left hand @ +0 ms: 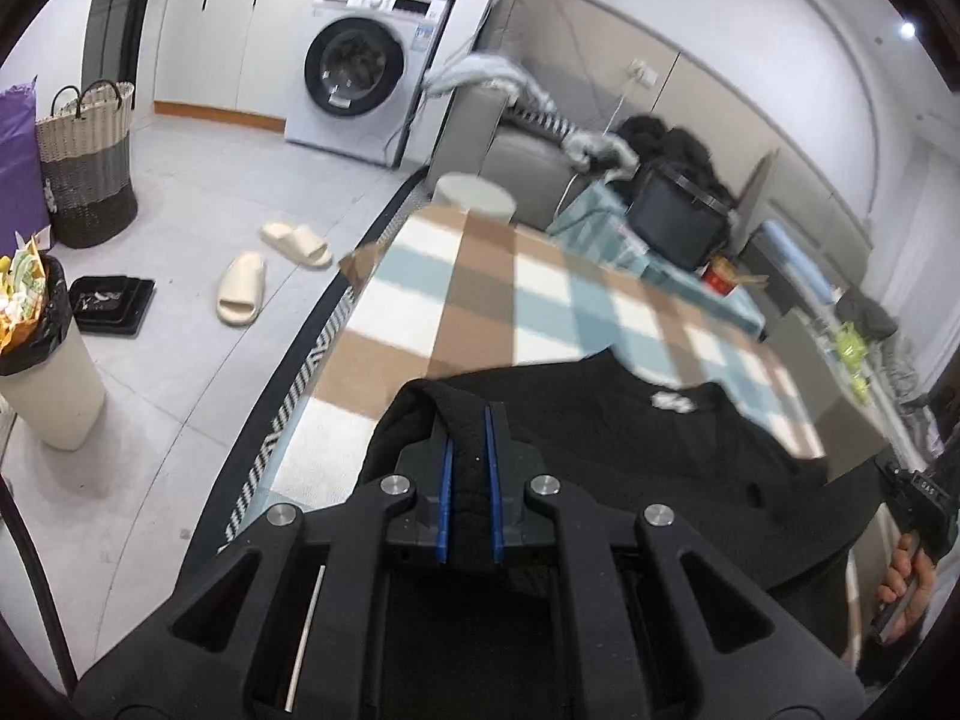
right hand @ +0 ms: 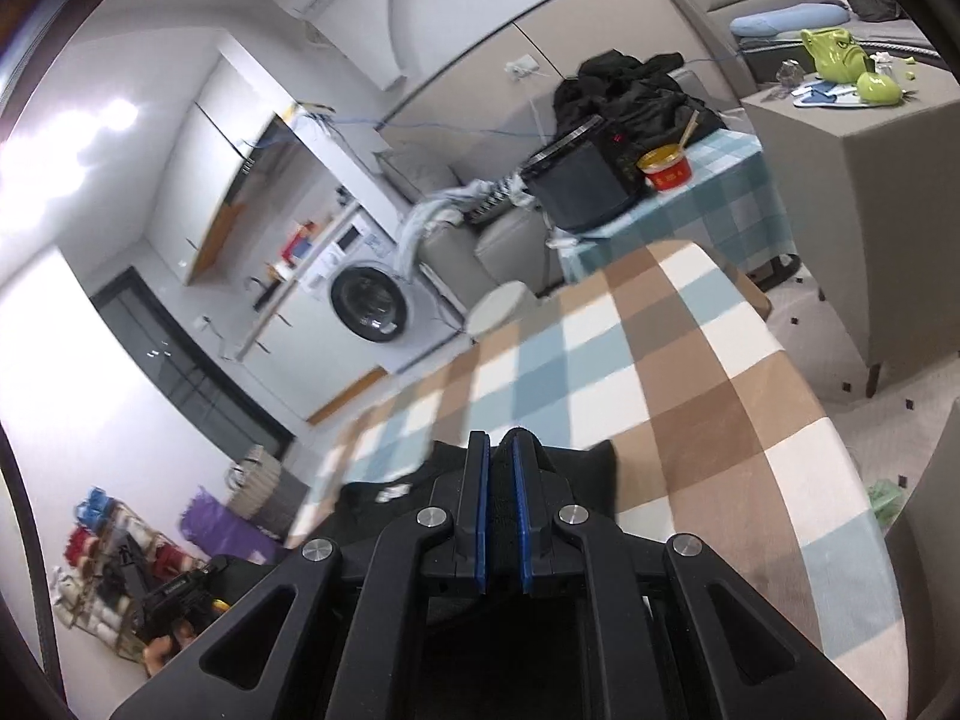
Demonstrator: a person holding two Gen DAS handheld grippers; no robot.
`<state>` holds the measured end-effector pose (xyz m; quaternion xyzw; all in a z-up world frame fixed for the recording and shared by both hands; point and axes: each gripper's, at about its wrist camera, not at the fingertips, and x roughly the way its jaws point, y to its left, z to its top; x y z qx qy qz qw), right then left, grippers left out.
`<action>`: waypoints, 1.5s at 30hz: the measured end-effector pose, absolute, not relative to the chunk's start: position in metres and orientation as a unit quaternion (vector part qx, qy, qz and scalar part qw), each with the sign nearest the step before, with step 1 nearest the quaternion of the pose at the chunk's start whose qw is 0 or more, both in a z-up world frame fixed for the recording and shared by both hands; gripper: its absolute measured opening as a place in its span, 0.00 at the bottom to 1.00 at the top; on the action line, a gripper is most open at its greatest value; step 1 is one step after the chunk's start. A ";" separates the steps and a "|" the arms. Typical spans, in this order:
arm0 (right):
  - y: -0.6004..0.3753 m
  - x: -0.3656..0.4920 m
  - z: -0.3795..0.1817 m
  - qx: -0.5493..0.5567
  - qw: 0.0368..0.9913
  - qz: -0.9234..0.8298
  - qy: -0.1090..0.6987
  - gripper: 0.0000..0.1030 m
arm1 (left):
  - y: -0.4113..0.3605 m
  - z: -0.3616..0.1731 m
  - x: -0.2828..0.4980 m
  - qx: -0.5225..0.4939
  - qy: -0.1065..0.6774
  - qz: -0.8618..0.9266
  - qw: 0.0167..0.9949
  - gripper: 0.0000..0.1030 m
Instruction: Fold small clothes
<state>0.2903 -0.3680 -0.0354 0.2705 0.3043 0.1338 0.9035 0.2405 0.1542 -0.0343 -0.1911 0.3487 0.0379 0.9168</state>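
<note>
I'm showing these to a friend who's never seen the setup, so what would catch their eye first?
Most likely the black garment lying on the brown, blue and white checked blanket, with the left gripper and the right gripper each shut on a fold of it. Beyond the blanket's far left edge, the white washing machine stands against the cabinets, with two cream slippers on the floor in front.

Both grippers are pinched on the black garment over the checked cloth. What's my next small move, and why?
Probably carry both held edges forward over the garment's far part and lower them together. The left gripper and right gripper are each shut on black garment fabric, the rest lies spread on the checked tablecloth, and there is bare cloth ahead. The fold isn't laid down yet.
</note>
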 end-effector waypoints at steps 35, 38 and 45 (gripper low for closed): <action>-0.355 0.147 -0.101 0.139 0.865 0.170 0.452 0.52 | 0.094 -0.091 0.072 -0.085 0.433 0.060 0.896 0.61; -0.344 0.145 -0.098 0.122 0.866 0.181 0.450 0.35 | 0.088 -0.090 0.067 -0.077 0.429 0.050 0.899 0.40; -0.329 0.137 -0.086 0.051 0.889 0.184 0.417 0.08 | 0.079 -0.082 0.064 -0.046 0.418 0.035 0.906 0.10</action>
